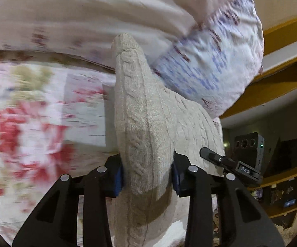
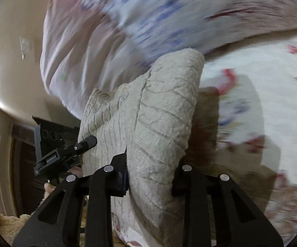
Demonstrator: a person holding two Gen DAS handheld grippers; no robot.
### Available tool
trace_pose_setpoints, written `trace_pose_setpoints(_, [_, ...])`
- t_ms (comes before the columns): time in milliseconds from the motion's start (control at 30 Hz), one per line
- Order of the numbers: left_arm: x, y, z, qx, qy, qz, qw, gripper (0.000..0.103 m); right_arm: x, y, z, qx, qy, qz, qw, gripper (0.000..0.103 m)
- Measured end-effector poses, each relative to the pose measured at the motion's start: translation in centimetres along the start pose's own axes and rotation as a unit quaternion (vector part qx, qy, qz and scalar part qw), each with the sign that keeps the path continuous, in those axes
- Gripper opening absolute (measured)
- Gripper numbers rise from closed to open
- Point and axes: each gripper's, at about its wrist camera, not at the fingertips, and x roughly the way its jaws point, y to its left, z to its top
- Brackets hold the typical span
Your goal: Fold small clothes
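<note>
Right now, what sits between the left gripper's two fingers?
A bunched fold of the beige knit garment fills the left gripper, both pads pressing on it, plain in the left wrist view.

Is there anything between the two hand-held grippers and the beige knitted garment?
Nothing visible. The left hand-held gripper and the right hand-held gripper each pinch the beige knitted garment directly, lifted above the floral bedsheet.
</note>
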Motion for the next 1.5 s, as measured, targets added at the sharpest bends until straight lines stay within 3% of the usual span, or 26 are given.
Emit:
trace_pose_setpoints(100, [-0.8,2.9,0.2,-0.013,-0.003,0.039,0.9992,0.039,2.7,1.5,-0.8,-0.028,0.006,-0.021,0.999,0.027])
trace_pose_setpoints(167, [0.0,4.5,-0.5,-0.015,0.002,0.079,0.9968,0.041,4.8,1.3,-1.3,-0.017,0.017,-0.041,0.999,0.028])
trace_pose_setpoints(233, [0.7,5.2,-0.8,-0.014,-0.004,0.093,0.9955,0.044,5.6,0.6,-1.6,0.004,0.002,-0.055,0.998,0.029])
trace_pose_setpoints(367, [1.7,4.1,-1.1,0.019,-0.023,0.136,0.9902,0.053,5.4,-0.4,-2.0,0.038,-0.012,-0.054,0.998,0.034])
trace_pose_setpoints(533, [1.2,2.8,-1.3,0.045,-0.041,0.174,0.9829,0.059,5.1,0.5,-2.2,0.037,0.0,-0.083,0.996,0.051])
trace_pose_setpoints(600, [-0.9,2.0,-2.2,0.077,-0.076,0.207,0.9724,0.059,4.3,1.3,-1.9,0.032,-0.014,-0.091,0.995,0.053])
trace_pose_setpoints(633, [-2.2,1.3,-2.9,0.104,-0.1,0.226,0.9633,0.059,3.4,1.2,-1.9,0.033,-0.027,-0.089,0.995,0.053])
trace_pose_setpoints(733, [-3.8,-1.2,-4.6,0.173,-0.134,0.232,0.9478,0.06,1.4,0.5,-1.5,0.048,-0.056,-0.086,0.994,0.055])
trace_pose_setpoints(767, [-3.9,-2.0,-5.0,0.195,-0.133,0.229,0.9445,0.06,1.4,0.3,-1.3,0.053,-0.056,-0.085,0.993,0.052])
trace_pose_setpoints(900, [-1.5,-4.7,-6.1,0.268,-0.102,0.242,0.9269,0.062,3.0,0.8,-0.9,0.037,-0.028,-0.092,0.995,0.025])
trace_pose_setpoints(1033, [1.1,-4.3,-5.3,0.251,-0.062,0.253,0.9324,0.062,2.0,2.3,-1.0,-0.01,-0.071,-0.137,0.988,0.009])
trace_pose_setpoints(1267, [3.1,-3.3,-5.6,0.241,-0.036,0.261,0.9342,0.063,3.6,1.9,-1.7,-0.031,-0.057,-0.213,0.975,0.009])
trace_pose_setpoints(1367, [3.3,-2.8,-5.2,0.226,-0.039,0.254,0.9394,0.066,4.3,2.3,-1.6,-0.045,-0.052,-0.237,0.969,0.016])
trace_pose_setpoints(1467, [2.7,-3.1,-5.5,0.221,-0.053,0.256,0.9395,0.065,4.4,3.4,-1.6,-0.071,-0.054,-0.268,0.959,0.041])
trace_pose_setpoints(1500, [2.2,-3.3,-5.8,0.22,-0.062,0.256,0.9393,0.065,4.1,4.4,-1.9,-0.085,-0.065,-0.273,0.956,0.043])
